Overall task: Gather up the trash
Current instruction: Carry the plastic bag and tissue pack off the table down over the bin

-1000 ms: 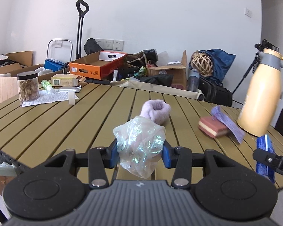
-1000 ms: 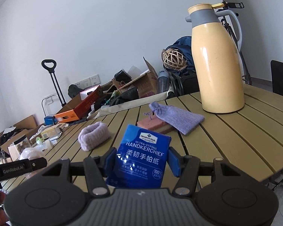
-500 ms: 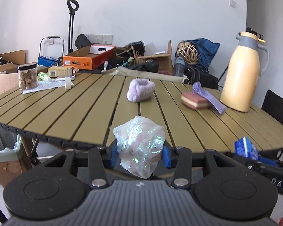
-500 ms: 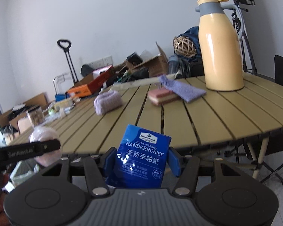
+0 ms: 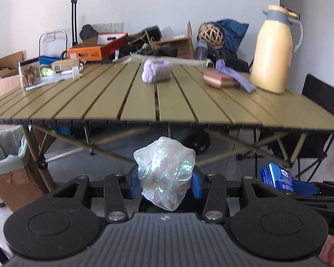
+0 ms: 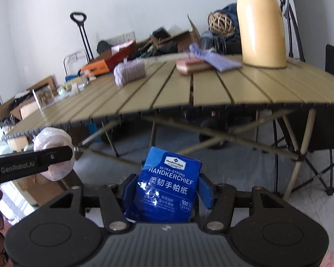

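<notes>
- Clamping a crumpled plastic bag (image 5: 164, 173), the left gripper (image 5: 164, 183) hangs near the slatted table (image 5: 167, 102).
- Right gripper (image 6: 167, 191) pinches a blue handkerchief packet (image 6: 167, 189).

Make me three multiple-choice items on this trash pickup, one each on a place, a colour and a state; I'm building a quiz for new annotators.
1. Where does the lined bin stand?
A. On the table
B. On the floor beside the table's left end
C. On the black chair

2. What colour is the tissue pack?
A. Blue
B. Orange
C. Purple

3. What is between the left gripper's pads?
A. Nothing
B. A pink sponge
C. A crumpled plastic wrap

Answers:
1 B: the bin sits on the floor, lower than the table, at the left.
2 A: the tissue pack in the right gripper is blue with white lettering.
3 C: the left gripper pinches the plastic wrap.
</notes>
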`<state>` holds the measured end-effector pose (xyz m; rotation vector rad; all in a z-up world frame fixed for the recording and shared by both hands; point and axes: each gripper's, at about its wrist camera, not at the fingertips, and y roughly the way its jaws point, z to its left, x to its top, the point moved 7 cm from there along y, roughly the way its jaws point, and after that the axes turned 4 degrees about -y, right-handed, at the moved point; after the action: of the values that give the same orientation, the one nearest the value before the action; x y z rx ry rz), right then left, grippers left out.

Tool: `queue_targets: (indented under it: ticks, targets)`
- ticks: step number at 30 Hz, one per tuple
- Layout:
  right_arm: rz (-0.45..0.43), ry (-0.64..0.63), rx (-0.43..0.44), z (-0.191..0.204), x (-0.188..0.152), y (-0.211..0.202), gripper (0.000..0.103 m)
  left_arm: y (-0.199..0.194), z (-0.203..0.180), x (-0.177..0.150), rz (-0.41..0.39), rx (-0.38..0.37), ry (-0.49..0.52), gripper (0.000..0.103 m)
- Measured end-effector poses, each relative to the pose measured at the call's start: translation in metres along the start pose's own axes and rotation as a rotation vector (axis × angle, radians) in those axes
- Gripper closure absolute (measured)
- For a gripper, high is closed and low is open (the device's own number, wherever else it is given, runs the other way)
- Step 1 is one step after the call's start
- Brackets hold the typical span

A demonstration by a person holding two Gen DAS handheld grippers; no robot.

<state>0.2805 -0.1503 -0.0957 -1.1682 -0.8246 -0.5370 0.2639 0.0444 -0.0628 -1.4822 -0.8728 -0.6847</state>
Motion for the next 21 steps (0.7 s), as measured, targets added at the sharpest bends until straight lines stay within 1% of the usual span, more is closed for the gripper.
queue_targets:
  ticks: [4,9,12,17,21]
  targets:
    - [0.054,-0.015,-0.001,0.003,-0.019,0.005,0.046,0.003,0.002,-0.018,0.039,0.010,0.033,0.058]
    - [0.128,-0.011,0.002,0.001,-0.042,0.017,0.046,0.012,0.008,-0.043,0.114,0.018,0.047,0.058]
    - [0.151,-0.007,-0.002,0.000,-0.048,0.024,0.046,0.017,0.013,-0.051,0.141,0.036,0.050,0.058]
    - [0.184,-0.012,-0.009,0.000,-0.053,0.034,0.046,0.026,0.021,-0.057,0.185,0.035,0.026,0.058]
    - [0.226,-0.011,-0.022,-0.001,-0.059,0.044,0.046,0.034,0.027,-0.066,0.237,0.031,0.010,0.058]
